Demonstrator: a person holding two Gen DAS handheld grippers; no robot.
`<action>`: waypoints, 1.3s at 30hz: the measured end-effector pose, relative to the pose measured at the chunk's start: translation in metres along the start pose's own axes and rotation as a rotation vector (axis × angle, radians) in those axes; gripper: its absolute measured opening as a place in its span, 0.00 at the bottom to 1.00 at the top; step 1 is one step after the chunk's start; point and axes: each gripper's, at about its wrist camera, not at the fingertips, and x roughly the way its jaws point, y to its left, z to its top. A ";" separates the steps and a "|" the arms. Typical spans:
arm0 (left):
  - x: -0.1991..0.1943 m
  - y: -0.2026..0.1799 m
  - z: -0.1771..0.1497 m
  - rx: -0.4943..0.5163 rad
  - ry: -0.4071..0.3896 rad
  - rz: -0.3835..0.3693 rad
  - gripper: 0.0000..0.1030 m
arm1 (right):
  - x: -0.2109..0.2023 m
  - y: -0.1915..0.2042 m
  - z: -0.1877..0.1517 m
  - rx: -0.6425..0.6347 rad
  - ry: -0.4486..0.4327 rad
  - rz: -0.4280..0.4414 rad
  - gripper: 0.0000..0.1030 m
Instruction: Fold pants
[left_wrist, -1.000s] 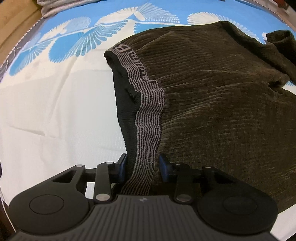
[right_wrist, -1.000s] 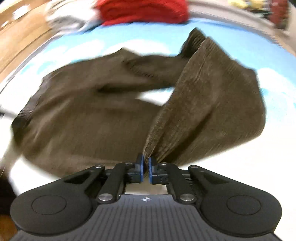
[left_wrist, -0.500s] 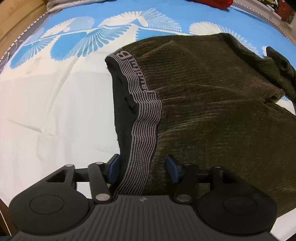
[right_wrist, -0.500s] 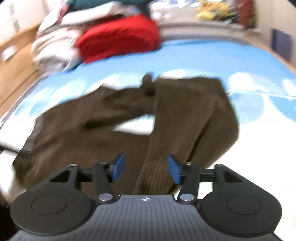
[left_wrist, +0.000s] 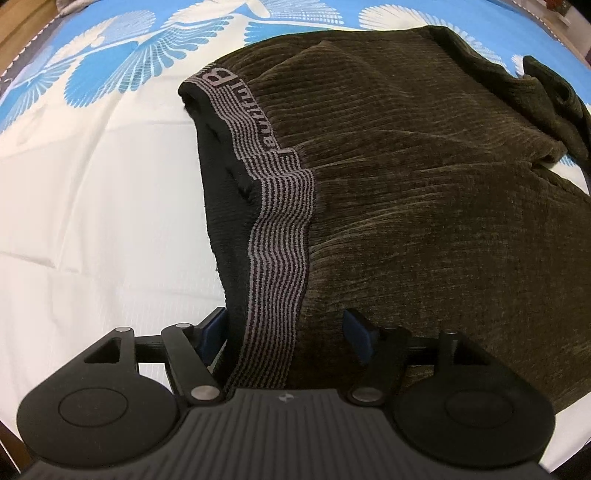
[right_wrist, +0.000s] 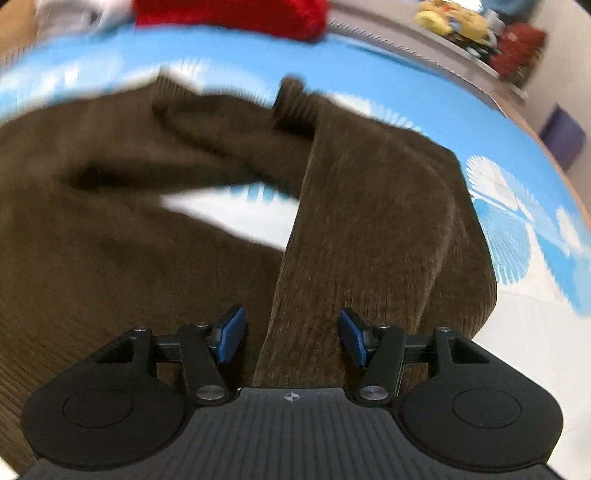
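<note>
Dark brown corduroy pants (left_wrist: 424, 192) lie on the bed, with a grey striped waistband (left_wrist: 280, 229) running toward the camera. My left gripper (left_wrist: 284, 336) is open, its blue pads on either side of the waistband's near end without pinching it. In the right wrist view the pants (right_wrist: 110, 258) lie with one leg (right_wrist: 369, 229) doubled over toward me. My right gripper (right_wrist: 291, 334) is open just above the folded leg's near edge, which lies between the jaws. The view is blurred.
The bed sheet (left_wrist: 92, 221) is white with a blue fan pattern (left_wrist: 122, 62) further off. A red garment (right_wrist: 229, 14) and other laundry lie at the far end of the bed. A wooden edge (left_wrist: 14, 26) shows at the upper left.
Both grippers have opened: the left let go of the waistband, the right let go of the leg fold. The right gripper has moved in low over the pants.
</note>
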 end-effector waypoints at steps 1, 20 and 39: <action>0.000 0.000 0.000 0.003 -0.001 -0.001 0.71 | 0.003 0.003 0.000 -0.019 0.000 -0.016 0.56; -0.022 -0.014 -0.008 0.003 -0.088 0.091 0.35 | -0.060 -0.114 -0.093 0.194 0.193 -0.033 0.02; -0.013 -0.014 0.000 -0.013 -0.047 0.092 0.40 | -0.078 -0.086 -0.067 0.079 -0.159 -0.005 0.45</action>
